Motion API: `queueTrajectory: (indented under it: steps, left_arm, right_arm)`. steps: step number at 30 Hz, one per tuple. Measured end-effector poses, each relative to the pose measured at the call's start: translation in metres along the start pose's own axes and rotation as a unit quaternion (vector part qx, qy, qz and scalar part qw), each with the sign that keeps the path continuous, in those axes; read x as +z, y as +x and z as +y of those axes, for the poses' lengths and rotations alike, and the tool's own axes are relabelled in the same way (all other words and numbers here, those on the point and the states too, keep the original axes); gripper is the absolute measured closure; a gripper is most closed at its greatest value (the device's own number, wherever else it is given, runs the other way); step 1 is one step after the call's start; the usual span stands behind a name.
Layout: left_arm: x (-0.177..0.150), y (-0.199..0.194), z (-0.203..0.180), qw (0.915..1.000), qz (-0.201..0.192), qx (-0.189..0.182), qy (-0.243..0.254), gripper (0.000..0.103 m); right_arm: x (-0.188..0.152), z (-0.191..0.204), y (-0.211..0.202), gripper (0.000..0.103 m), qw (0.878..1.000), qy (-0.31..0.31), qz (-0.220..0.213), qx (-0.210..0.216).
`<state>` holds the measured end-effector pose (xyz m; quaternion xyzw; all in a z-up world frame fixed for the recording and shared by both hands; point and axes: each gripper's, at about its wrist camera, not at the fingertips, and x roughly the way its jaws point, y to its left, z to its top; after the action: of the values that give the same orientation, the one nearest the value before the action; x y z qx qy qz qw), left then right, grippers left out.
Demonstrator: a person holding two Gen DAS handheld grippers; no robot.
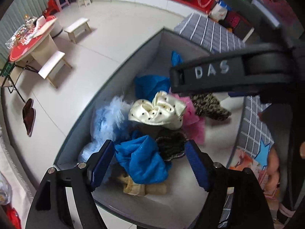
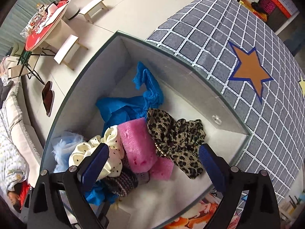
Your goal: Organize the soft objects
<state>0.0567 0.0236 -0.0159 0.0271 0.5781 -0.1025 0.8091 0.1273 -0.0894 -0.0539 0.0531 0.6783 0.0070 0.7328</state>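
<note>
Left wrist view: left tongs (image 1: 149,164) spread, empty, above blue cloth (image 1: 142,160) in the grey box (image 1: 114,80). Cream dotted scrunchie (image 1: 157,110) tops the pile.

Right wrist view: right tongs (image 2: 154,166) spread, empty, over pink sponge (image 2: 136,145) and leopard scarf (image 2: 177,133). All light, limp, slippery; pinch a bunched fold.
</note>
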Motion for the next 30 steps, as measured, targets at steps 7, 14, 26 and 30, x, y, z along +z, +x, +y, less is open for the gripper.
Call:
queueTrajectory:
  steps: [7, 14, 26, 30]
  left_arm:
    - [-0.006, -0.03, 0.008, 0.9981, -0.035, -0.018, -0.047, 0.022]
    - [-0.026, -0.056, -0.002, 0.9974, -0.053, 0.007, -0.048, 0.022]
    - [-0.045, -0.079, -0.019, 0.9968, -0.064, 0.046, -0.015, 0.02]
    - [-0.043, -0.072, -0.018, 0.9976, -0.016, 0.046, -0.049, 0.017]
  right_arm:
    - [-0.012, -0.007, -0.009, 0.001, 0.999, 0.026, -0.002, -0.025]
    - [-0.014, 0.008, -0.017, 0.001, 0.999, 0.039, -0.012, -0.011]
    - [-0.04, 0.022, -0.033, 0.001, 0.999, 0.013, -0.013, 0.026]
    - [-0.044, 0.025, -0.041, 0.001, 1.0, -0.004, -0.027, 0.005]
